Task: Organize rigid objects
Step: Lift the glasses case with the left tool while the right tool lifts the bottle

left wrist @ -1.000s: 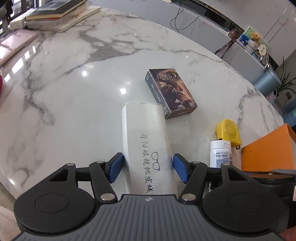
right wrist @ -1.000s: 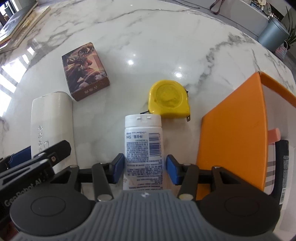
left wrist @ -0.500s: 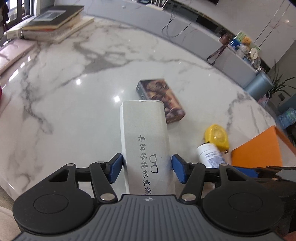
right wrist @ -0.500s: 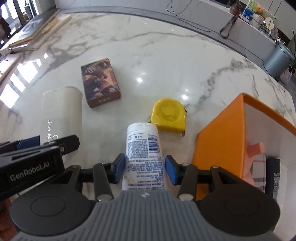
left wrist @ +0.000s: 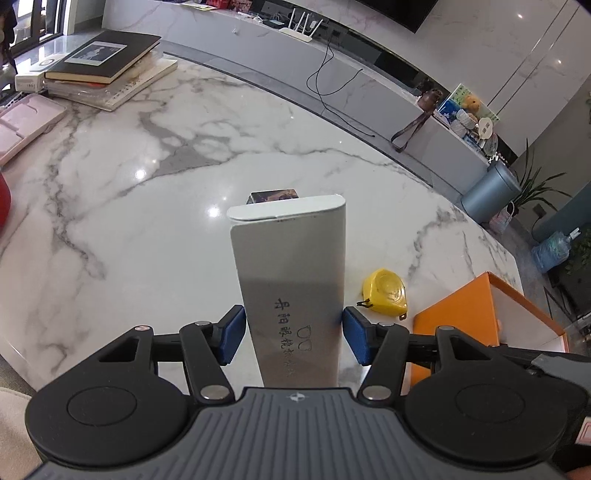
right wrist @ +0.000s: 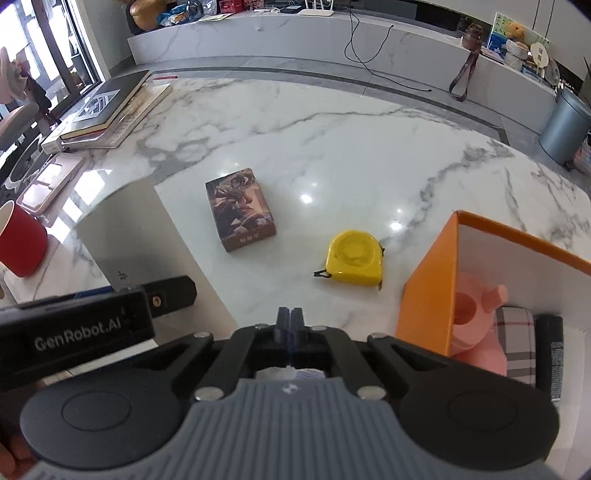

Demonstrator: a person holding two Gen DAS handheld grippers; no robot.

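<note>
Non-task items: stacked books (left wrist: pixel 103 62) at 10 o'clock, red cup (right wrist: pixel 20 243) at 9 o'clock (partly cropped), grey bin (right wrist: pixel 565 125) at 2 o'clock.

A home living room, by every sign: round marble table (left wrist: pixel 155 206) stacked with books (left wrist: pixel 107 62) at its far edge; long low marble media console (right wrist: pixel 332 40) along the wall, carrying a white router (left wrist: pixel 301 31), a trailing black cable (left wrist: pixel 332 88), a plush toy (left wrist: pixel 469 101) and boxed oddments; dark television screen (left wrist: pixel 402 13) above; grey pedal bin (left wrist: pixel 489 192) and potted plant (left wrist: pixel 537 184) on the floor beside it; large window (right wrist: pixel 48 55) at the side.
</note>
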